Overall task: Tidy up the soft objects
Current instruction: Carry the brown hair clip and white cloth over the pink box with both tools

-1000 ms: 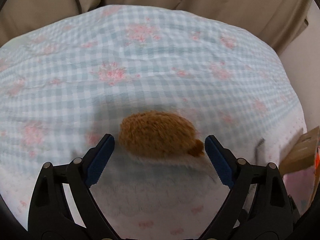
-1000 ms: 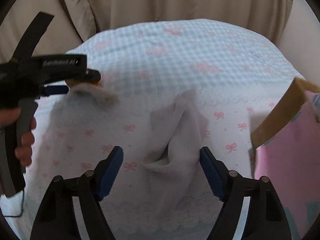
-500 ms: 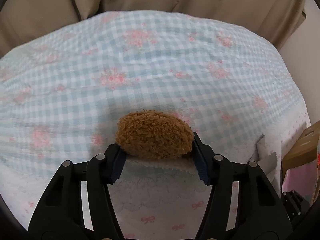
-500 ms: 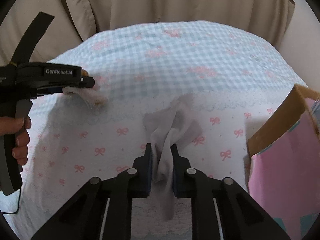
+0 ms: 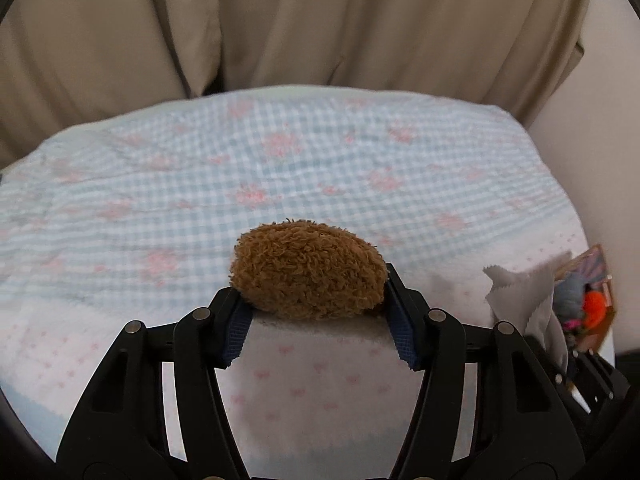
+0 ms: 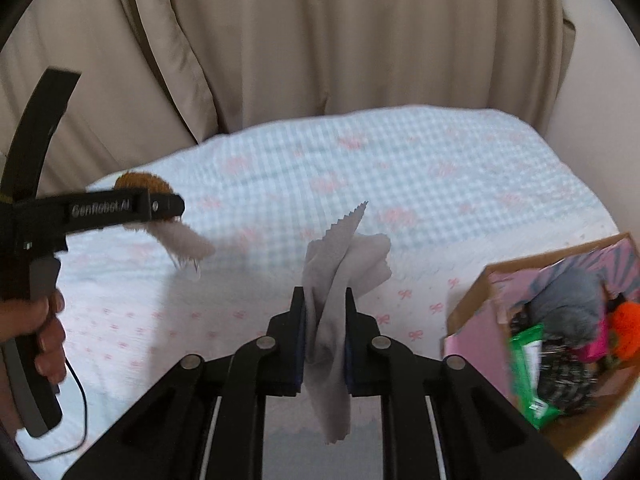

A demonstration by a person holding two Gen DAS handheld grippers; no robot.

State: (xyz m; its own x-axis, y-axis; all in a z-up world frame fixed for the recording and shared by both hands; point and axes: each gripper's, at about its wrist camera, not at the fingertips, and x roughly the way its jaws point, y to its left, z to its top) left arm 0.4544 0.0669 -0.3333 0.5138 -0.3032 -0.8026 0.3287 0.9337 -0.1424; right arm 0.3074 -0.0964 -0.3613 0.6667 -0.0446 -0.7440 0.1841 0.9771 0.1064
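In the left wrist view a brown fuzzy plush toy (image 5: 308,270) sits between the blue pads of my left gripper (image 5: 316,312), which is shut on it and holds it above the bed. From the right wrist view the same toy (image 6: 140,181) shows a pale underside hanging below the left gripper (image 6: 168,207). My right gripper (image 6: 325,320) is shut on a thin grey cloth (image 6: 340,264) with a zigzag edge. The cloth stands up between the jaws and droops below them. It also shows at the right of the left wrist view as the grey cloth (image 5: 516,292).
The bed (image 6: 400,168) has a blue checked cover with a white band of pink bows near me. An open pink cardboard box (image 6: 476,336) at the right holds several soft things. Beige curtains (image 5: 320,20) hang behind. A person's hand (image 6: 44,332) grips the left handle.
Both grippers shut, the left on the brown toy and the right on the grey cloth. Both then rose, lifting the things off the bed.
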